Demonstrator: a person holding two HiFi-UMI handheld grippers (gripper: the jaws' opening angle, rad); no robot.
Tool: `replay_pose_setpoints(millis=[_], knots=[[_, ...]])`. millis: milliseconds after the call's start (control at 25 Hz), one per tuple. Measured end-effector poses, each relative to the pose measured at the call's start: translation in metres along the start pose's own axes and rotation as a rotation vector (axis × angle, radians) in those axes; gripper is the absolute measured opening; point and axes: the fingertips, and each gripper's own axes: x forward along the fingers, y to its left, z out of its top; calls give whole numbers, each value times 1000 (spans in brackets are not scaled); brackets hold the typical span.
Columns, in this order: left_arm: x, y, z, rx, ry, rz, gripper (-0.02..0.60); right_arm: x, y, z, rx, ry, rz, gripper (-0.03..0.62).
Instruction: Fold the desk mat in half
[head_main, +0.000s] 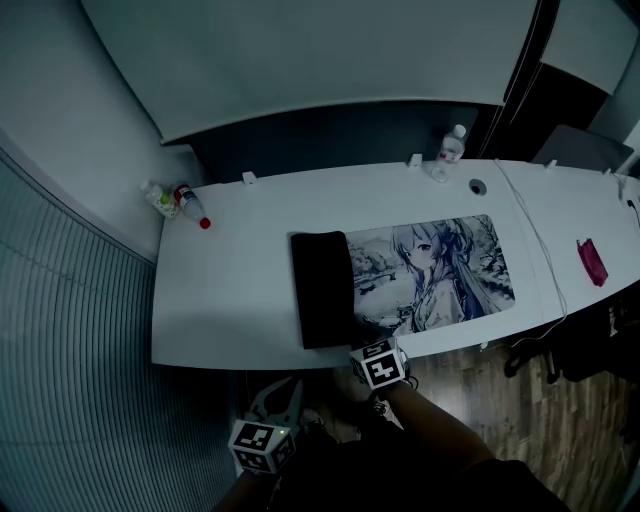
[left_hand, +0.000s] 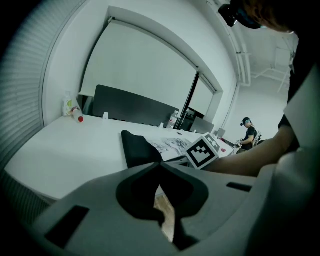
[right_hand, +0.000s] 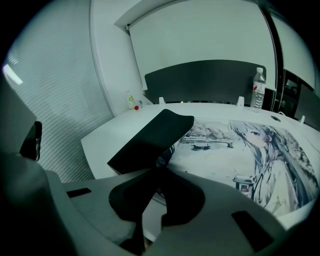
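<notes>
The desk mat (head_main: 440, 268) lies on the white table (head_main: 230, 300), printed side up. Its left part is folded over, so the black underside (head_main: 322, 288) shows. My right gripper (head_main: 360, 350) is at the table's front edge, shut on the near corner of that black flap (right_hand: 150, 137); its jaw tips (right_hand: 158, 167) meet on the flap's edge. My left gripper (head_main: 283, 393) hangs below and in front of the table edge, apart from the mat. Its jaws (left_hand: 159, 167) are shut with nothing between them.
Two small bottles (head_main: 180, 203) stand at the table's back left and a water bottle (head_main: 451, 148) at the back. A cable (head_main: 540, 250) runs across the table right of the mat, beside a red object (head_main: 592, 262). A person (left_hand: 248, 133) stands far off.
</notes>
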Motion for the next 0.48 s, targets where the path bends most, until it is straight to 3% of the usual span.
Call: replay_pose_setpoints(millis=[480], knots=[[41,-48,4,36,37,-59,6,-26,-51,-14,56,-46,-12,41]])
